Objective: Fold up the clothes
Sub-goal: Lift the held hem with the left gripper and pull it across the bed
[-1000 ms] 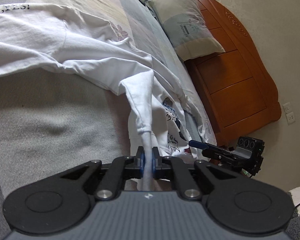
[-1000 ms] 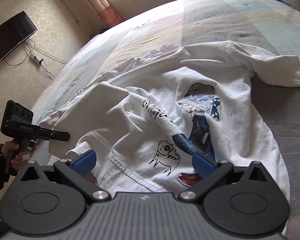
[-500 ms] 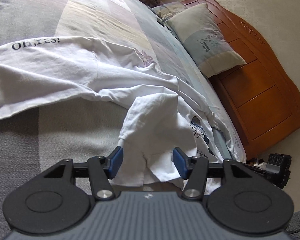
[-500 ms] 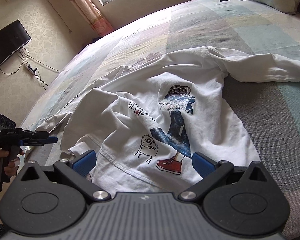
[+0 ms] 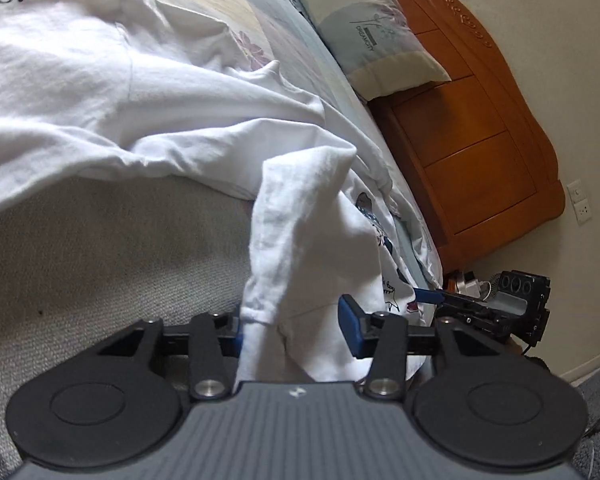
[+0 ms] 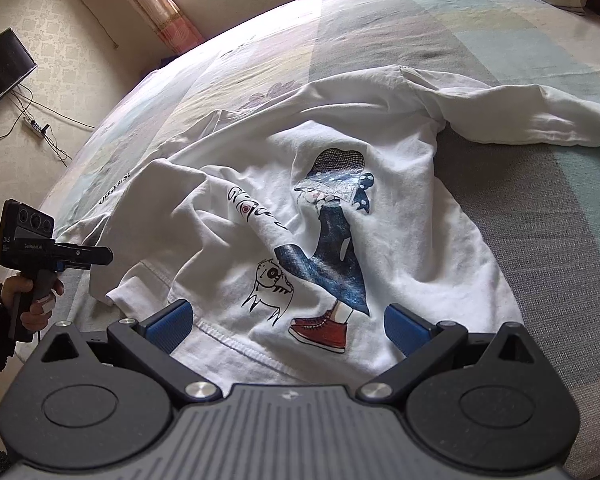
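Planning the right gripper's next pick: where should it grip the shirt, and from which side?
Judging by the right wrist view, take the hem, which lies as a stitched, doubled edge just ahead of the open right gripper. Come in low from the near bed edge, one finger sliding under. The printed front is flat, offering no fold to pinch.

The bed fills most of the right wrist view, covered by a spread in grey, pale green and beige blocks. A white printed shirt lies crumpled across its centre, one sleeve extending to the right edge of the frame. A pillow rests at the upper centre of the left wrist view, against the wooden headboard
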`<state>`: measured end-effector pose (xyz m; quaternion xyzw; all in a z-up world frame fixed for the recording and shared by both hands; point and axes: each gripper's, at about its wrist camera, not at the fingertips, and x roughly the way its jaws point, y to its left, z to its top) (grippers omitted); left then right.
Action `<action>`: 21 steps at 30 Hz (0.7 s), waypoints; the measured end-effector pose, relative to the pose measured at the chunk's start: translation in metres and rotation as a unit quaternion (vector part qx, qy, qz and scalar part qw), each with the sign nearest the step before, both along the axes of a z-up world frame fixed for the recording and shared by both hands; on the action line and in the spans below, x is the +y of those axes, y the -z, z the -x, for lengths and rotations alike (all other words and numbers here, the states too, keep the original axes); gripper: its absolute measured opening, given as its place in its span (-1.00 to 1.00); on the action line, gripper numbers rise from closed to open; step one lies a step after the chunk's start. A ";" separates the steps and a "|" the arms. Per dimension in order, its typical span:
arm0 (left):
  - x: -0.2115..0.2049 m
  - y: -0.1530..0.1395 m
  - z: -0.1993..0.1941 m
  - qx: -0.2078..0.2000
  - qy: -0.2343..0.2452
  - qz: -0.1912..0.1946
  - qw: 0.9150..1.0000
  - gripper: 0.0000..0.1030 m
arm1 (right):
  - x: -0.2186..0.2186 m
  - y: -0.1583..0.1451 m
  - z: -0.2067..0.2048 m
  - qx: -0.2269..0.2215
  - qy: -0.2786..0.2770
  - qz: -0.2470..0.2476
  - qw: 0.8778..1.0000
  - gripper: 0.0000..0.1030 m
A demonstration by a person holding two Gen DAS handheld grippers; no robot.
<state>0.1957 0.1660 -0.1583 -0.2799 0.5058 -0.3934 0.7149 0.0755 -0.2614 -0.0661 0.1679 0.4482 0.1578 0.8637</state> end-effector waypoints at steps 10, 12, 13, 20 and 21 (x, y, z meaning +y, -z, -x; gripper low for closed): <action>-0.006 -0.010 0.024 0.011 -0.041 -0.025 0.999 -0.93 | 0.008 0.002 -0.005 0.004 -0.006 0.005 1.000 1.00; -0.007 -0.020 0.039 0.002 -0.045 -0.017 0.999 -0.93 | 0.007 0.001 -0.005 0.002 -0.006 0.005 1.000 1.00; -0.008 -0.026 0.047 -0.004 -0.049 -0.011 0.999 -0.93 | 0.007 0.000 -0.005 0.002 -0.006 0.005 1.000 1.00; -0.004 -0.074 0.097 -0.058 -0.076 0.030 0.995 -0.94 | 0.006 -0.003 0.000 -0.006 -0.004 -0.004 1.000 1.00; -0.003 -0.081 0.104 -0.065 -0.078 0.034 0.994 -0.94 | 0.006 -0.004 0.001 -0.009 -0.005 -0.005 1.000 1.00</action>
